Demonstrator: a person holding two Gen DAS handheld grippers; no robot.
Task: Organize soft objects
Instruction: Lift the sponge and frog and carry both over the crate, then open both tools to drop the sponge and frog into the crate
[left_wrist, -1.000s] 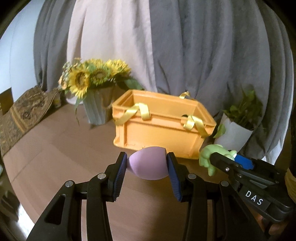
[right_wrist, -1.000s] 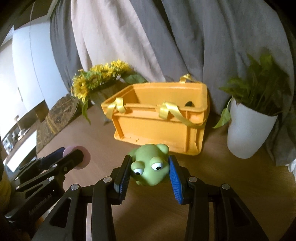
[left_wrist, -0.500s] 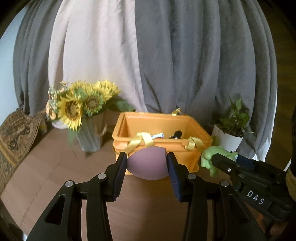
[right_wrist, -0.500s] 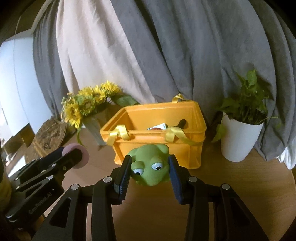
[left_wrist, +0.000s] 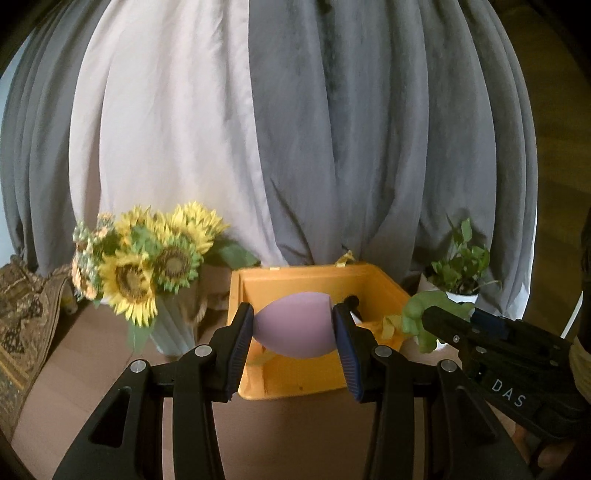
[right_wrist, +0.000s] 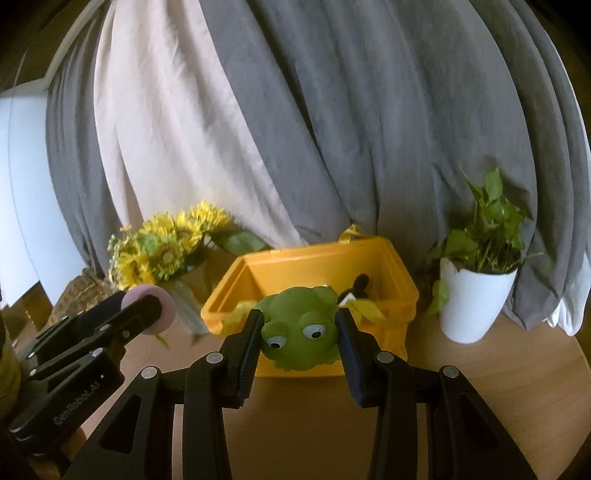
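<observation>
**Both grippers loaded, hanging by the orange crate**

Over the near edge of the orange crate (left_wrist: 314, 384), in the left wrist view, the left gripper (left_wrist: 294, 325) has its pads squeezed onto a purple egg-shaped sponge (left_wrist: 293, 323), so it's clamped on that, held up in the air in front of the crate's opening. Just right of the crate, the right gripper (left_wrist: 430, 319) pokes in from the side with the green frog toy (left_wrist: 419, 314) in its tip. Left of the crate there's a vase of sunflowers (left_wrist: 147, 266), and behind its right corner a small potted plant (left_wrist: 460, 266).

Right wrist view: the right gripper (right_wrist: 300, 332) is pinching the frog by both sides of its head, eyes facing the camera, right in front of the crate's front wall. Some dark thing and yellow ribbon (right_wrist: 364, 306) sit inside the crate, can't tell what exactly. Left of the crate, the left gripper shows with the sponge's flat end sticking out. The plant stands right of the crate on the wooden table (right_wrist: 480, 373).
</observation>
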